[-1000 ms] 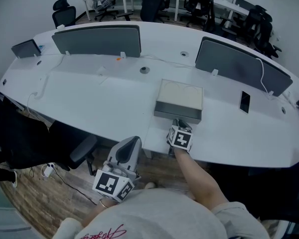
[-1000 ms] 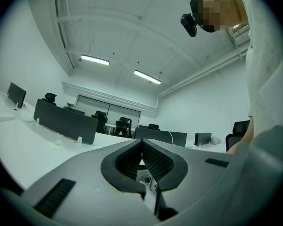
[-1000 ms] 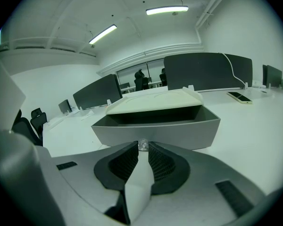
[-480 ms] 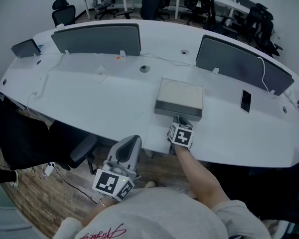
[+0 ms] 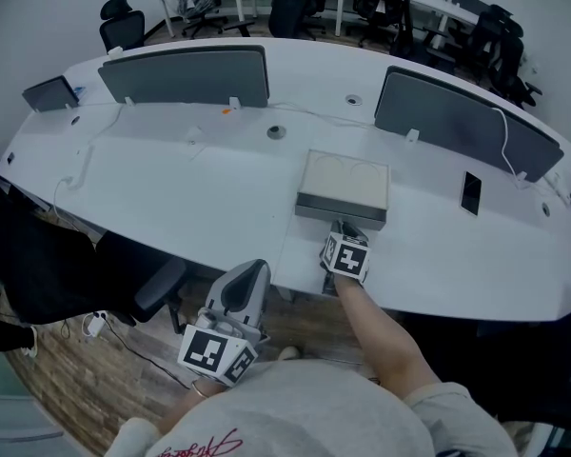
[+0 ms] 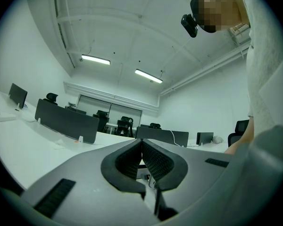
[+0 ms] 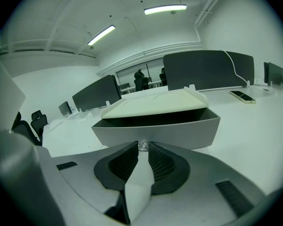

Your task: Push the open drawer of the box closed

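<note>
Log drawer [image 5: 340, 215] open toward near desk [image 5: 171, 193] edge, long axis left-right. Log right gripper [image 5: 343, 228] pinching its knob [image 7: 142, 145], left gripper [image 6: 142, 143] closed, empty.

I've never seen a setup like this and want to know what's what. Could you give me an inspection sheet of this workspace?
Surface: white curved desk, mostly bare.
Job's things: pale box with its grey drawer pulled partly open; small knob on the drawer front.
Clutter: dark phone lying flat to the right of the box.
Grippers: right gripper closed on the knob; left gripper shut and empty, held off the desk's near edge.
Cables: white cable at the desk's left; second cable draped over the right divider.
Surroundings: left divider, office chairs behind, wooden floor below.
</note>
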`<state>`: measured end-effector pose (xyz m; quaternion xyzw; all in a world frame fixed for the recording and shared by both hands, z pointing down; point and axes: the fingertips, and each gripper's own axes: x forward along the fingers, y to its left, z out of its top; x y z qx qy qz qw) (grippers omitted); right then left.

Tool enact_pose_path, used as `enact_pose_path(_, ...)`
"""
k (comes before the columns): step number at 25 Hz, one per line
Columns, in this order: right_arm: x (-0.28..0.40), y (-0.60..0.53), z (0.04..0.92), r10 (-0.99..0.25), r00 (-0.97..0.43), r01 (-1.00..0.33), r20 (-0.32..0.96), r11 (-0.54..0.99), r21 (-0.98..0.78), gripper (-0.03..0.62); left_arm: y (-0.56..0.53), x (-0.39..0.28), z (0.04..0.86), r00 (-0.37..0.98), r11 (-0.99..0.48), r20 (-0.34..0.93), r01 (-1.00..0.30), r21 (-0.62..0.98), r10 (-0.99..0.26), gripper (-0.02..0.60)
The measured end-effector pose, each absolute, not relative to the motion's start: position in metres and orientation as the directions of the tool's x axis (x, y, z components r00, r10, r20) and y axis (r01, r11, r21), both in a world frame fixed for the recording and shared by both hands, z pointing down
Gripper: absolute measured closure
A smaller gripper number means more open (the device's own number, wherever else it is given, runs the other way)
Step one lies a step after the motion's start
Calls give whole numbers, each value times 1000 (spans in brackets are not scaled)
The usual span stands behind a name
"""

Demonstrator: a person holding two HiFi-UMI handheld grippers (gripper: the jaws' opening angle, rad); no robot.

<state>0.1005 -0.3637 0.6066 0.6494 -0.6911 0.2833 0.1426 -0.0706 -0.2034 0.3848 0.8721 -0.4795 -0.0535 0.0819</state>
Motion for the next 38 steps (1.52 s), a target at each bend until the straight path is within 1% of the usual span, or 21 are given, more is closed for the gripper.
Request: enact_pose_path(38,108,-389,602,-822,-100,-975,560,-31,-220,517,-211,-81,387,502,-492,4,-849,192,-865,572)
